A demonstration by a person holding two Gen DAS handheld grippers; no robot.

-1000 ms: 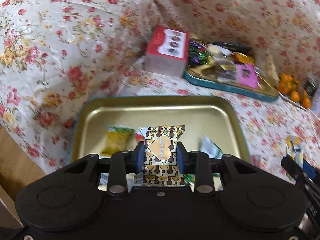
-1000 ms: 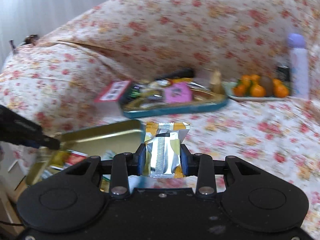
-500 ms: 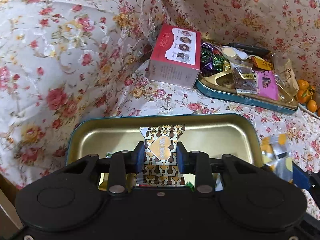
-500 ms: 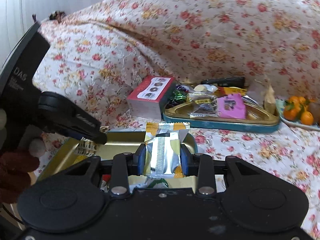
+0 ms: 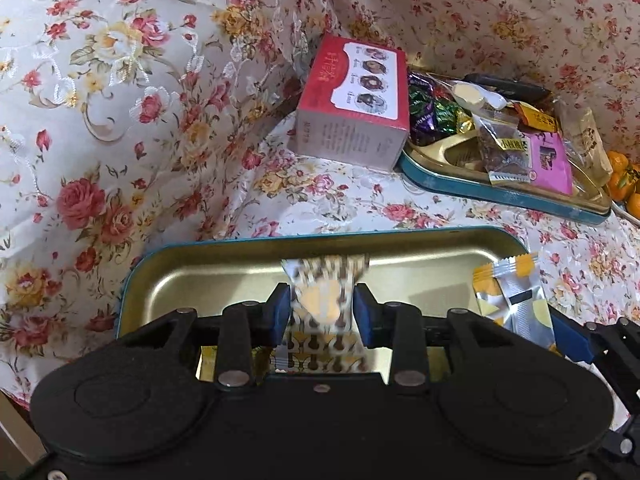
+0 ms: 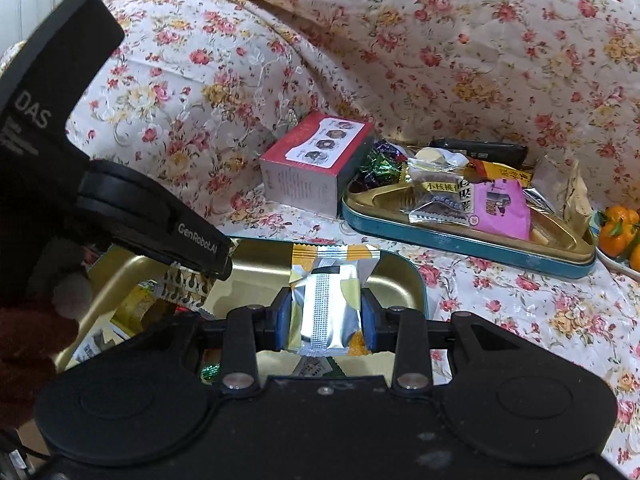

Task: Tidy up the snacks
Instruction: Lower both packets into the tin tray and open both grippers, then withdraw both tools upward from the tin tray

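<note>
In the left wrist view the left gripper (image 5: pixel 320 310), at lower centre, has its blue pads (image 5: pixel 279 312) spread a little from the brown-and-gold patterned packet (image 5: pixel 325 300); the packet is blurred and gaps show at both sides, so the grip looks released. It sits over the gold tray (image 5: pixel 208 276) that fills the middle of the frame. In the right wrist view the right gripper (image 6: pixel 325 320) is clamped on a silver-and-yellow packet (image 6: pixel 326 310), held upright above the right part of the same gold tray (image 6: pixel 396 276). Lower left in that view, the tray holds several loose packets — a yellow one (image 6: pixel 138 306) among them — partly hidden by the left gripper's body. Toward the upper right lies a second, teal-rimmed tray (image 6: pixel 460 246) carrying foil-wrapped candies (image 6: pixel 382 164), a clear bag of dark pieces (image 6: pixel 438 200) and a pink packet (image 6: pixel 502 208). A red-topped box (image 6: pixel 316 168) stands just beside its left end — oranges (image 6: pixel 618 232) show at the right edge.
</note>
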